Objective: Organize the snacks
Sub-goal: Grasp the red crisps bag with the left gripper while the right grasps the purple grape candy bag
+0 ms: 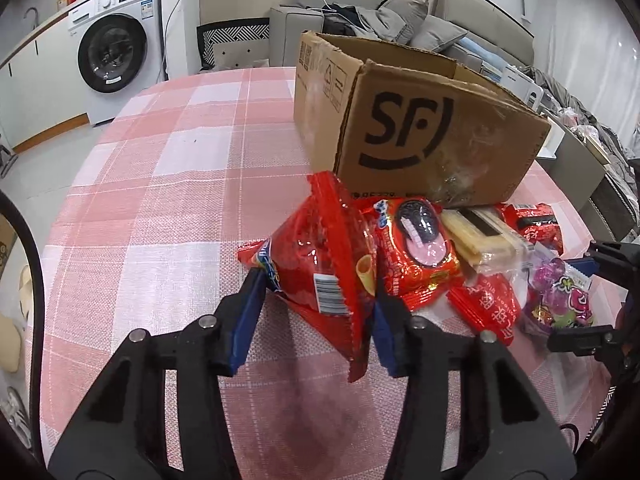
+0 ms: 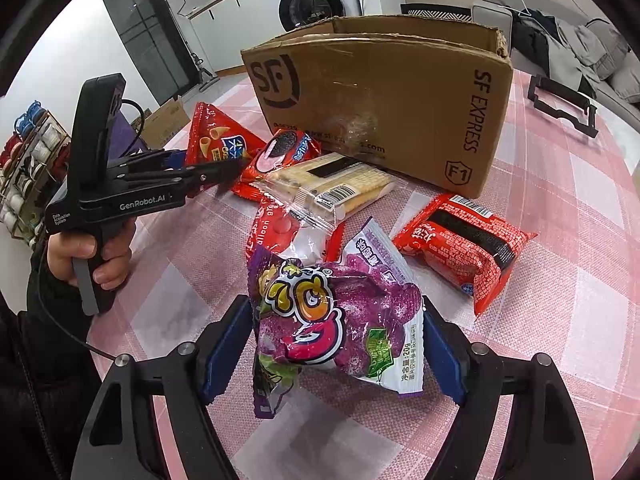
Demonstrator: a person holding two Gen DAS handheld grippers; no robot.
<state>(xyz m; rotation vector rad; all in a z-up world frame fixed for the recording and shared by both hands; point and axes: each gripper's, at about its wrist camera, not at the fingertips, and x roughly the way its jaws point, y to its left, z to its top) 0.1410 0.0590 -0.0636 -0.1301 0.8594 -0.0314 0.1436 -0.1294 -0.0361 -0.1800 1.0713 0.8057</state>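
Note:
My left gripper (image 1: pixel 318 280) is shut on a red snack bag (image 1: pixel 324 264) with a barcode, held tilted above the table. It also shows in the right wrist view (image 2: pixel 218 140), where the left gripper (image 2: pixel 224 172) is at the left. My right gripper (image 2: pixel 340 320) is shut on a purple snack bag (image 2: pixel 340 316); the bag also shows in the left wrist view (image 1: pixel 560 300). An open SF cardboard box (image 1: pixel 420 136) (image 2: pixel 380 92) stands behind the pile. A red cookie pack (image 1: pixel 420 252), a clear wafer pack (image 2: pixel 336 184) and a red pack (image 2: pixel 464 244) lie in front of it.
The table has a pink checked cloth (image 1: pixel 168 200). A black frame (image 2: pixel 564 108) lies on the table right of the box. A washing machine (image 1: pixel 112 40) stands far left and a sofa (image 1: pixel 400 16) with clothes is behind the table.

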